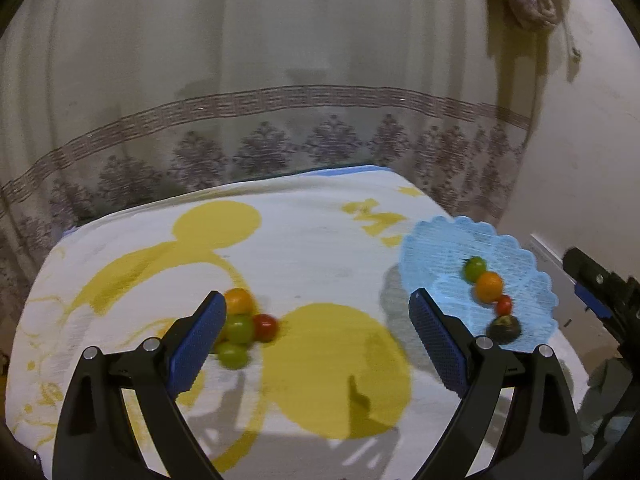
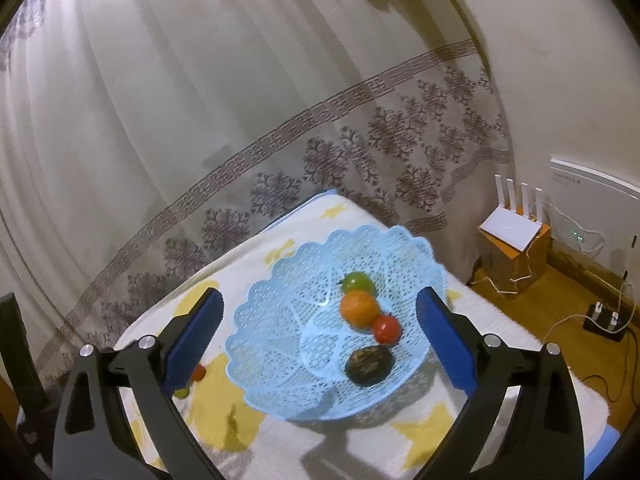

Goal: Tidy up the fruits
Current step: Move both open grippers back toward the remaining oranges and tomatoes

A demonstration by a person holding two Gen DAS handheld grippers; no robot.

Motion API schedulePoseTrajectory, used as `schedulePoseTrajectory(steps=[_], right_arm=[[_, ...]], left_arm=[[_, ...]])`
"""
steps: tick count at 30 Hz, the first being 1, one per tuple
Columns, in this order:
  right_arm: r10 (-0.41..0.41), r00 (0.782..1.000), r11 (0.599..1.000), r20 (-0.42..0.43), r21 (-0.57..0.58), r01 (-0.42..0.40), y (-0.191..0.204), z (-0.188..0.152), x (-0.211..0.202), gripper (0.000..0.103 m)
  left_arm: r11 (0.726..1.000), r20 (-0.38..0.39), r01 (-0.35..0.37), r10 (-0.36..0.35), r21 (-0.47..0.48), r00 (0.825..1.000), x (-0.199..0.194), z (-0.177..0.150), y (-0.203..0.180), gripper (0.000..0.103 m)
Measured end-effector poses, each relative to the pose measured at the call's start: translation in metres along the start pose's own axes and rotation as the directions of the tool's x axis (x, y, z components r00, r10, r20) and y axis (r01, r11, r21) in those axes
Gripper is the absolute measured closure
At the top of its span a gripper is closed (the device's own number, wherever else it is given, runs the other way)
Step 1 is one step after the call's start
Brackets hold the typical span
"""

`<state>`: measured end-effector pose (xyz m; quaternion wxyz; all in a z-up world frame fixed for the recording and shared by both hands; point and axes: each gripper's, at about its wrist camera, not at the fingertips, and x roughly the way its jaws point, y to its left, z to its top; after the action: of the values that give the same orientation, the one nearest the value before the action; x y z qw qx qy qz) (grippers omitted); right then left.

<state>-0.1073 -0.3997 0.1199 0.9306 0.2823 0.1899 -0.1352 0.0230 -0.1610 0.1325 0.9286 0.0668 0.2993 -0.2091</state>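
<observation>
While four fruits already lie in the blue lattice basket [image 2: 280, 320], a cluster of loose fruit [image 1: 242, 328] rests on the printed cloth [image 1: 320, 248] well to the basket's left. The basket holds a green fruit [image 2: 359, 283], an orange fruit [image 2: 359, 309], a small red fruit [image 2: 386, 329] and a dark, rough-skinned fruit [image 2: 368, 363], lined up touching or nearly so along the dished centre, probably because the sloped wall lets them roll inward.

The left gripper [image 1: 316, 340] hangs above the cloth with its jaws spread wide and nothing between them; its left finger pad [image 1: 198, 344] overlaps the loose cluster in view. This spread, low stance suits an approach to the next fruit, judged as the step in hand. The right gripper [image 2: 320, 340] is likewise spread and empty, framing the basket from above, a likely post-release or standby stance.

The cluster shows an orange fruit, two green ones and a red one, but motion blur and the pad hide its left side, so further pieces cannot be ruled out. From the right wrist only slivers of red and green show beside the left pad. Whether the left pad touches the fruit cannot be told. The right gripper appears only as a dark edge [image 1: 600, 300] in the left wrist view.
</observation>
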Motion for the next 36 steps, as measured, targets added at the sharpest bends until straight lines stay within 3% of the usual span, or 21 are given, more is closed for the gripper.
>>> schedulePoseTrajectory(steps=[16,28,36], right_arm=[[0.044,0.998,0.996,-0.037,-0.082,-0.047,0.04,-0.02,0.007,0.005],[0.08,0.992,0.984,-0.095,-0.15,-0.094,0.078,-0.037,0.018,0.005],[0.112,0.981,0.965,-0.16,-0.218,-0.146,0.107,-0.054,0.029,0.005]], left_arm=[[0.982,-0.032,-0.152,0.149,-0.116,0.988,-0.003,-0.015,0.088,0.011],[0.971,-0.075,-0.195,0.187,-0.134,0.98,0.013,-0.034,0.118,0.011],[0.974,-0.102,-0.212,0.203,-0.086,0.974,0.034,-0.048,0.125,0.011]])
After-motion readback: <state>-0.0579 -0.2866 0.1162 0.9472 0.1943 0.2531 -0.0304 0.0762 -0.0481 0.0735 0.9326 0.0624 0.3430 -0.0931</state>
